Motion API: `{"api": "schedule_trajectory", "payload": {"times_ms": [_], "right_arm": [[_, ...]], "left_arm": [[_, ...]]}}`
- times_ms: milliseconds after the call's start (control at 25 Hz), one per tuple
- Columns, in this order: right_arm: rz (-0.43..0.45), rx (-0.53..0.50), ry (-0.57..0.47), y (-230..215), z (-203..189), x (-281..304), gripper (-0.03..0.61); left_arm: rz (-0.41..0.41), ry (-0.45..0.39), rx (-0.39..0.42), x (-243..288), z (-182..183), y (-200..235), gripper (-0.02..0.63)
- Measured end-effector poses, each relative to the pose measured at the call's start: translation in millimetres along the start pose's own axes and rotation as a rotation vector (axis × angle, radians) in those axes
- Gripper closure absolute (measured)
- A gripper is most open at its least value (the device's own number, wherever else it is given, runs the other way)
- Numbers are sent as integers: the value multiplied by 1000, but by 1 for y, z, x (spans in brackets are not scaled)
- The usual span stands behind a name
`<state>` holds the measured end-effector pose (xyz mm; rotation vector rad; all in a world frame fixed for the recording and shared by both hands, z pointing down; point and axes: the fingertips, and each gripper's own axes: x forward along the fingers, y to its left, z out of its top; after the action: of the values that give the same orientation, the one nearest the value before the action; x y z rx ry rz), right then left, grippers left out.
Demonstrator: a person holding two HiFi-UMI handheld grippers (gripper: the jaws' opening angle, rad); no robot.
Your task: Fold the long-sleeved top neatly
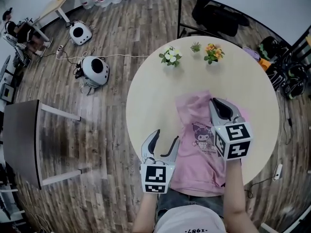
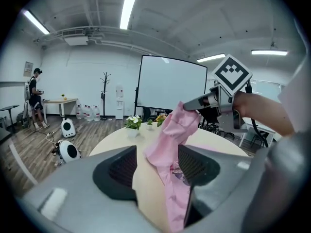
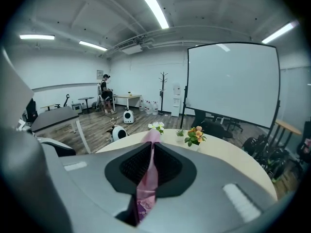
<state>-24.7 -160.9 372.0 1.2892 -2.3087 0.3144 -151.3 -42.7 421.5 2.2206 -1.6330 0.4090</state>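
The pink long-sleeved top (image 1: 194, 166) lies lengthwise away from the person on the round table (image 1: 146, 96); the right gripper (image 1: 217, 106) pinches a lifted fold; the left gripper (image 1: 164, 142), jaws wide, waits just beside its left edge.

Right gripper (image 1: 214, 102) held out ahead on a bare forearm (image 1: 234, 191), jaws clamped flat on a fold of the pink top (image 1: 197, 164); left gripper (image 1: 166, 138) nearer the body, jaws spread wide, gripping nothing.
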Motion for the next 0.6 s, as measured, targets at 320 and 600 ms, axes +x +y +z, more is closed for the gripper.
{"api": "schedule_trajectory", "payload": {"times_ms": [320,600], "right_arm": [[-51,55,140,-53,-69,2,532],[-96,149,303,-79,-146,13,529]], "left_arm": [[-49,30,17,20,-2,-35,347],[-72,66,32,34,-9,-51,347]]}}
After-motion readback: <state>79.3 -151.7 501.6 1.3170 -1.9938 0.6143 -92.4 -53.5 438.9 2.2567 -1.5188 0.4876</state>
